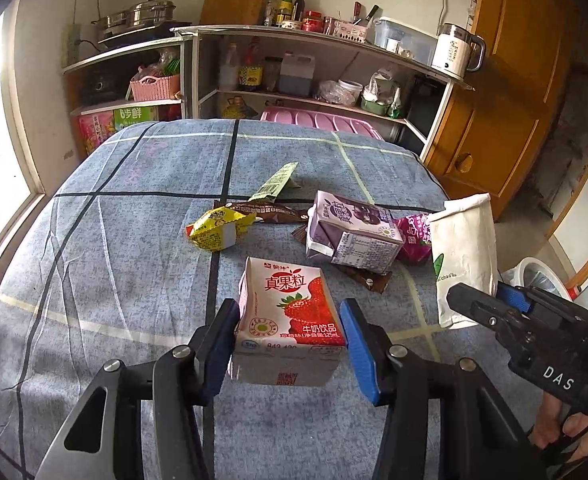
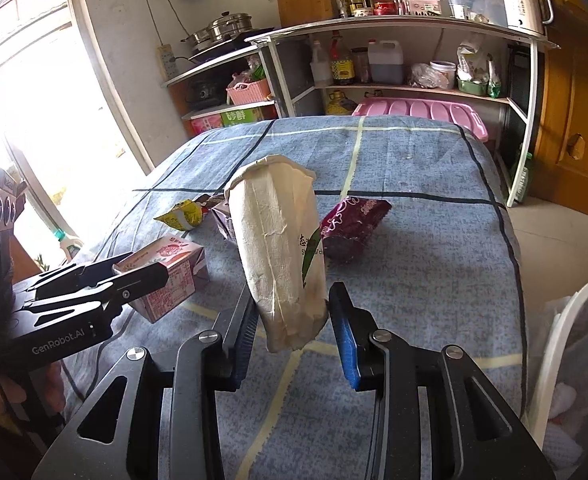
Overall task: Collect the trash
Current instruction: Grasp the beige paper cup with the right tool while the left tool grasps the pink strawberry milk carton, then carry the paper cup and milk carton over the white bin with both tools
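The left gripper [image 1: 290, 340] jaws are clamping a strawberry carton [image 1: 290, 316] between them; the right gripper [image 2: 294, 328] jaws are pinching a crumpled cup [image 2: 282, 248], half-closed.

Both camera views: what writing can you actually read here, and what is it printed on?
"真果粒", "牛奶饮品": strawberry milk carton held in the left hand-held gripper.
"DAS": side of the right hand-held gripper.
"GenRobot.AI": side of the left hand-held gripper, in the right view.
Crumpled paper cup, purple carton, wrappers, shelf bottles: print too small or blurred.
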### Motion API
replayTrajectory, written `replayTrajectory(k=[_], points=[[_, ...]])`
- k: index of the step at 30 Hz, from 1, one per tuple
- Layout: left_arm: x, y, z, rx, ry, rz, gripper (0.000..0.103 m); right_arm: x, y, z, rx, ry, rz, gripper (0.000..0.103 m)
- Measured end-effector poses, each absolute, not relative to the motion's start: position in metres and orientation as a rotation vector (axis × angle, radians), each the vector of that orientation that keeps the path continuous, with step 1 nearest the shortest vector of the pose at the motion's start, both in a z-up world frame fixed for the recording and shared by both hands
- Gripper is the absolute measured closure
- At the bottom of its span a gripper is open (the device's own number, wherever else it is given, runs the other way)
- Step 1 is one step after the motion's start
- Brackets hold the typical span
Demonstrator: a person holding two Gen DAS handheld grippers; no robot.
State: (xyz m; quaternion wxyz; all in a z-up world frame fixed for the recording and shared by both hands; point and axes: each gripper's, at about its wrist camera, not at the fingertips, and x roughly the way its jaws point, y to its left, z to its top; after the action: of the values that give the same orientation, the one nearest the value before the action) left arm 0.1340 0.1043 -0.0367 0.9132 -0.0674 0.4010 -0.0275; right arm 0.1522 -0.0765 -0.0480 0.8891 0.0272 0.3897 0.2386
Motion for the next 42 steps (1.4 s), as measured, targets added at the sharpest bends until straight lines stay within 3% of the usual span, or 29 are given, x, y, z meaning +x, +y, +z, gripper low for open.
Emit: replayTrajectory(k=[19,30,42], points=[[0.15,0.092,-0.063,-0.143,0.896,-0.019,0.052,0.134,-0.1,-0.046,0.095,0.802,0.458,0.066],[0.129,0.06,-0.025,-0.097,0.812,-0.097,0.052,0.123,-0.128,-0.039,0.136,0.78,0.421,0.066],[0.118,-0.029,0.005,-0.004,0.744,-0.275,0.052,0.098,-0.2,-0.027,0.176,0.747,0.287,0.066]])
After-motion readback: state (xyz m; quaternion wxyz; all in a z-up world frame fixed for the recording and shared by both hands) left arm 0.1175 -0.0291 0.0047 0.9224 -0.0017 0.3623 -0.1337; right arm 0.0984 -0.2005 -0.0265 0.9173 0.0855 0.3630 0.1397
